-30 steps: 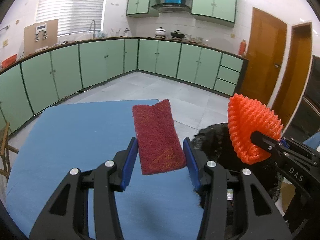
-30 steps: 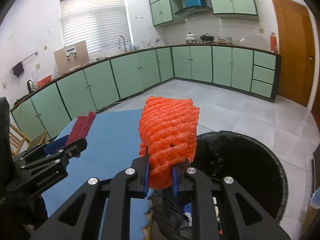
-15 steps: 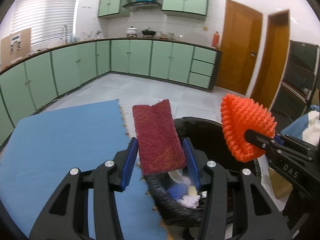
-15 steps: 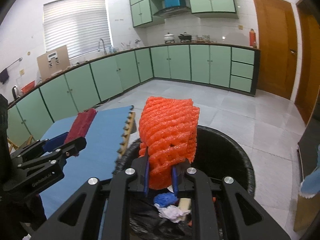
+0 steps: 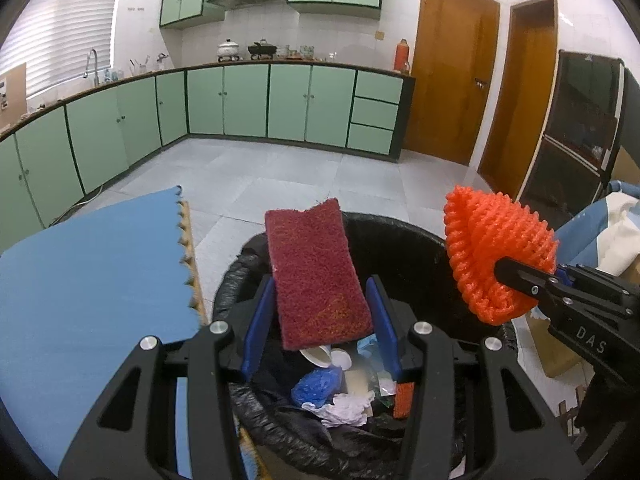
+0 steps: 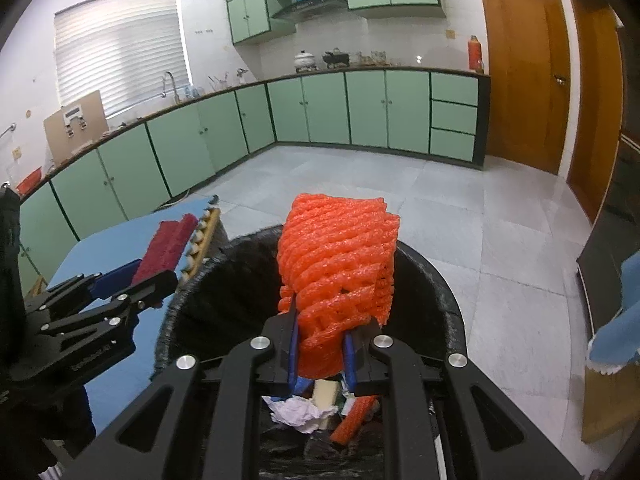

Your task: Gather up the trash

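Observation:
My left gripper point(image 5: 318, 322) is shut on a dark red scouring pad point(image 5: 316, 272) and holds it over the near rim of a black-lined trash bin point(image 5: 404, 236). My right gripper point(image 6: 320, 346) is shut on an orange foam net point(image 6: 338, 264) and holds it above the bin's opening point(image 6: 436, 276). The bin holds crumpled paper point(image 6: 300, 414), a blue glove point(image 5: 316, 384) and other scraps. The right gripper and net also show in the left wrist view point(image 5: 496, 264); the left gripper and pad show in the right wrist view point(image 6: 168, 246).
A blue foam mat point(image 5: 92, 276) covers the table left of the bin. Grey tiled floor point(image 6: 460, 208) lies beyond, with green cabinets point(image 5: 288, 104) and wooden doors point(image 5: 448, 80) at the back. A blue and white cloth point(image 6: 616, 332) hangs at the right.
Both grippers have moved right, off the blue mat, to above the trash bin, each still holding its item.

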The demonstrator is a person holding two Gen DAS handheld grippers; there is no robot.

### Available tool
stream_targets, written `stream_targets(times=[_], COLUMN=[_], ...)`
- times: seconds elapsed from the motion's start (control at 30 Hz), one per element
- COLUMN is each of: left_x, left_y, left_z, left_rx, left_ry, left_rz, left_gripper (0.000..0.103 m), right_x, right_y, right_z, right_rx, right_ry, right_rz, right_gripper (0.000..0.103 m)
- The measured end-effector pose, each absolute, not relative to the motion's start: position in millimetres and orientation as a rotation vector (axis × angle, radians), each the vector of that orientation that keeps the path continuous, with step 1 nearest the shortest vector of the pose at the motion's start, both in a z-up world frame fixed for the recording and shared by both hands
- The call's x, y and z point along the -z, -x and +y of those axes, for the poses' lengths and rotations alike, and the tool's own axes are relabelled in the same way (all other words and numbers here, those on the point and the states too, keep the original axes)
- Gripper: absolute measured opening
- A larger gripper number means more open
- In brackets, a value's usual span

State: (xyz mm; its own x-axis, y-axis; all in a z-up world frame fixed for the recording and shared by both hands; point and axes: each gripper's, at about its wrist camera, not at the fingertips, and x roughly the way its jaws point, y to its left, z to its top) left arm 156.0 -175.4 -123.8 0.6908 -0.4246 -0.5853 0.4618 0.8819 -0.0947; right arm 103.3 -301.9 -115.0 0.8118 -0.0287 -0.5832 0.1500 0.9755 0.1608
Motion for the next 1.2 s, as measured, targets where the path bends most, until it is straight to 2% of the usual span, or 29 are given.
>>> stream_targets(times=[0.33, 0.43, 0.5, 0.57, 0.63, 0.67, 0.73, 0.77, 0.8, 0.87, 0.93, 1.2], left_x=[151.2, 155.6, 155.1, 151.7, 148.1, 146.4, 143.4, 142.0, 140.4, 135.8, 129.9, 94.2], left_y=[-174.4, -177.6, -178.9, -179.3, -179.8, -179.9, -180.5, -181.6, -181.9, -183.2, -182.2, -166.9], left_z=[-195.0, -197.6, -198.2, -196.6, -194.9, -192.8, -189.5, -188.3, -185.8, -180.5, -174.9, -136.3], left_rx=[0.510, 0.518, 0.524, 0.531, 0.534, 0.535, 0.531, 0.529, 0.526, 0.525, 0.518, 0.477], left_ry=[-0.095, -0.096, -0.089, -0.077, -0.073, -0.069, -0.059, -0.054, -0.048, -0.038, -0.028, -0.007], left_rz=[0.701, 0.715, 0.716, 0.705, 0.694, 0.692, 0.686, 0.683, 0.681, 0.678, 0.670, 0.610], left_gripper=[0.045, 0.046, 0.049, 0.066, 0.070, 0.072, 0.076, 0.078, 0.078, 0.079, 0.081, 0.090], right_x=[142.1, 145.8, 145.1, 145.7, 145.1, 143.8, 143.5, 142.4, 141.4, 138.8, 134.1, 101.8], right_y=[-115.5, -117.3, -119.9, -119.1, -117.7, -117.0, -115.5, -115.1, -114.1, -112.4, -109.1, -89.0], right_z=[-311.9, -314.4, -315.4, -317.1, -317.3, -317.9, -319.0, -319.2, -319.1, -318.7, -317.6, -300.4], right_rx=[0.108, 0.107, 0.110, 0.117, 0.122, 0.129, 0.136, 0.144, 0.157, 0.164, 0.168, 0.130], right_ry=[-0.216, -0.218, -0.224, -0.226, -0.227, -0.230, -0.235, -0.237, -0.236, -0.236, -0.239, -0.235], right_rz=[0.677, 0.683, 0.687, 0.684, 0.679, 0.674, 0.668, 0.664, 0.658, 0.651, 0.640, 0.570], right_gripper=[0.018, 0.022, 0.030, 0.036, 0.046, 0.056, 0.065, 0.076, 0.081, 0.084, 0.091, 0.097])
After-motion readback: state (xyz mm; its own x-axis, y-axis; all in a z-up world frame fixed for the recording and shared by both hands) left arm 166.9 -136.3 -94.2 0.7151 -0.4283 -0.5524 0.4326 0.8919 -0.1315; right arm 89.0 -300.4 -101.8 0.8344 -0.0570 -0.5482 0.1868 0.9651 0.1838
